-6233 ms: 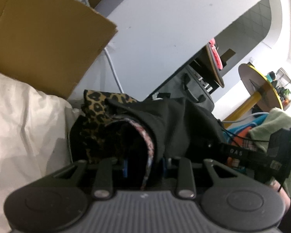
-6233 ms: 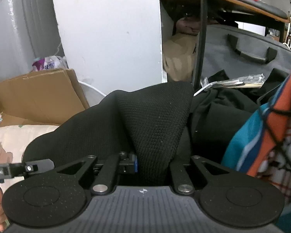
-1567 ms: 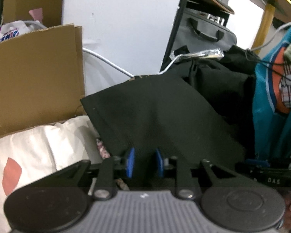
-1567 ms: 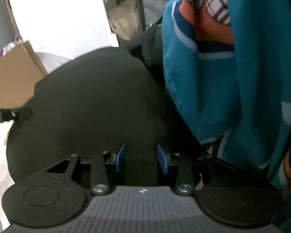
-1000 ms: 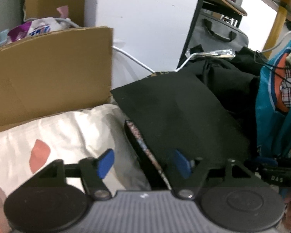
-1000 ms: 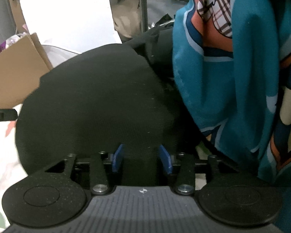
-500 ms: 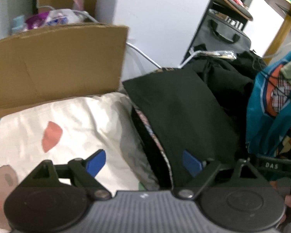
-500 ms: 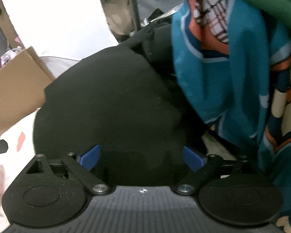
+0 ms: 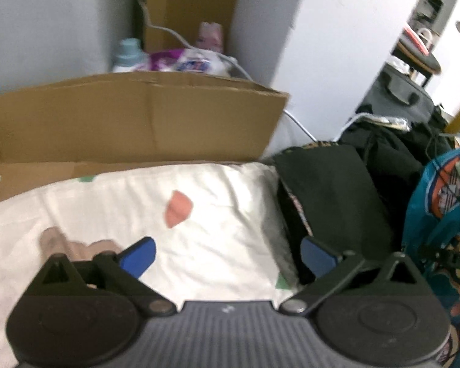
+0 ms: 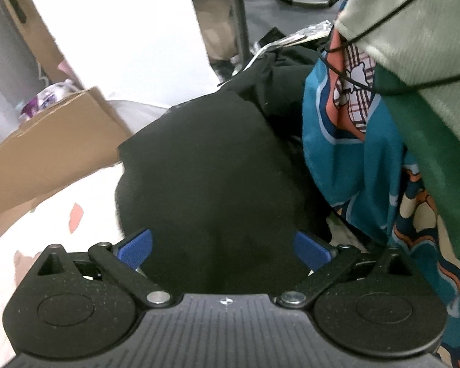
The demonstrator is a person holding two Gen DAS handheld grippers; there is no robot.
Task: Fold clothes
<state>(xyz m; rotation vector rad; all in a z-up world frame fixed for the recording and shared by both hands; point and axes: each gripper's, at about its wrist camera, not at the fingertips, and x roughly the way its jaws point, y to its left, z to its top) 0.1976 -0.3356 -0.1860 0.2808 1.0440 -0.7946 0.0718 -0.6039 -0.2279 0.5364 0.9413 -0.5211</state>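
Two wrist views show a cluttered bed corner, slightly blurred. The largest surface is a white bedsheet printed with coral and brown patches [image 9: 205,214], spreading across the lower left of the left wrist view. Behind its far edge stands a long brown cardboard flap [image 9: 132,116], with a pale bottle and a purple-and-white packet [image 9: 187,61] behind it against a white wall.

A folded black knit garment [image 10: 211,178] lies flat at the sheet's right edge, with a patterned lining peeking out along its left side [image 9: 297,205]. A heap of dark clothing [image 9: 392,153] sits just beyond it. A teal cloth with orange and plaid print [image 10: 352,153] hangs just right of the black garment, beside a pale green fabric [image 10: 414,30]. A grey bag with handles [image 10: 291,3] stands farther back.

The left gripper [image 9: 227,253] has its blue-padded jaws spread wide, having just been opening; nothing is between them, only sheet below. The right gripper [image 10: 224,247] is likewise released, its jaws just having opened, and they hang apart above the near end of the black garment without pressing it.
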